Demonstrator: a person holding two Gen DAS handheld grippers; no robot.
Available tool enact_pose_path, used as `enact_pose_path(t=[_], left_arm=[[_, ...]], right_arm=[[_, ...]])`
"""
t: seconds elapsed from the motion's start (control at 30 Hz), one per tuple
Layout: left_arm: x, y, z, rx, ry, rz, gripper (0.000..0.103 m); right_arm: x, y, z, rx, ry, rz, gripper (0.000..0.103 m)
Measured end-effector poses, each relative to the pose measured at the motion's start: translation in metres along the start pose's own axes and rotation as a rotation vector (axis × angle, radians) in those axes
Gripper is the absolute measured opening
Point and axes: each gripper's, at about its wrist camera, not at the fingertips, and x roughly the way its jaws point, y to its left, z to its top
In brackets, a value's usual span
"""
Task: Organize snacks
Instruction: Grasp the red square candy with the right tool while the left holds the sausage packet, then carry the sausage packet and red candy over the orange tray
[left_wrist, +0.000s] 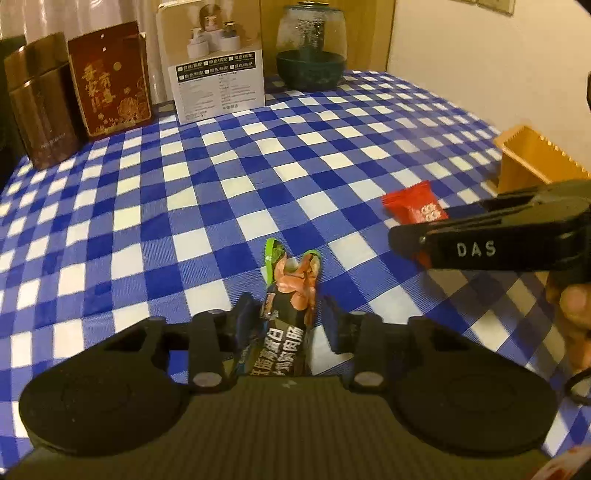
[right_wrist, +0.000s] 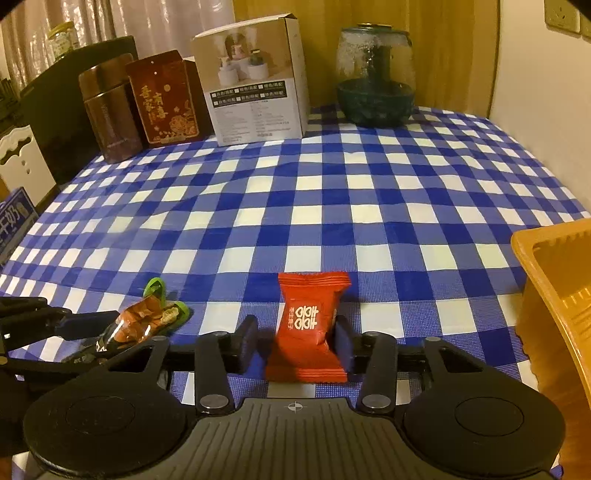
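The left tool was pinching a long sausage snack packet with a dark wrapper, white characters and a green sealed end; its two blue pads pressed on the sides of the packet, which pointed forward between them over the surface. From the right wrist view the same packet lay low to the cloth, well to the left of the red candy, with the left tool closed around it.

The right tool stood around the red candy packet. The right pad seemed to touch the edge of the packet, but a narrow gap showed on the left side, so the pads were not squeezing it, and the candy rested on the checked cloth. In the left wrist view the right tool came in from the right edge, with the letters DAS on its finger and part of a hand behind it, and the red candy packet lay partly under it.

To the right of the red candy stood an orange plastic basket. Far behind the candy, along the back edge of the surface, stood a brown metal tin, a red box with gold characters, a white product carton and a glass jar with a dark green base.
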Motion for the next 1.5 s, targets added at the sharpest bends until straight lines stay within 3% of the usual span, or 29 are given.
enact_pose_path(t=[0.2,0.33,0.8,1.17,1.5], left_arm=[[0.000,-0.005,0.001,0.020,0.010,0.014,0.028],[-0.001,-0.012,0.002,0.024,0.024,0.027,0.026],[-0.024,-0.021,-0.004,-0.061,0.023,-0.013,0.026],[-0.069,-0.041,-0.023,-0.148,-0.011,-0.032,0.026],[-0.118,-0.077,-0.060,-0.213,-0.031,-0.052,0.026]], right_arm=[[0.000,-0.002,0.000,-0.011,-0.006,-0.002,0.045],[-0.001,-0.005,0.000,0.008,-0.006,-0.016,0.030],[-0.034,-0.009,-0.006,0.052,-0.010,0.008,0.029],[-0.091,0.001,-0.036,0.052,-0.022,0.017,0.029],[-0.154,0.002,-0.088,0.084,-0.025,0.005,0.029]])
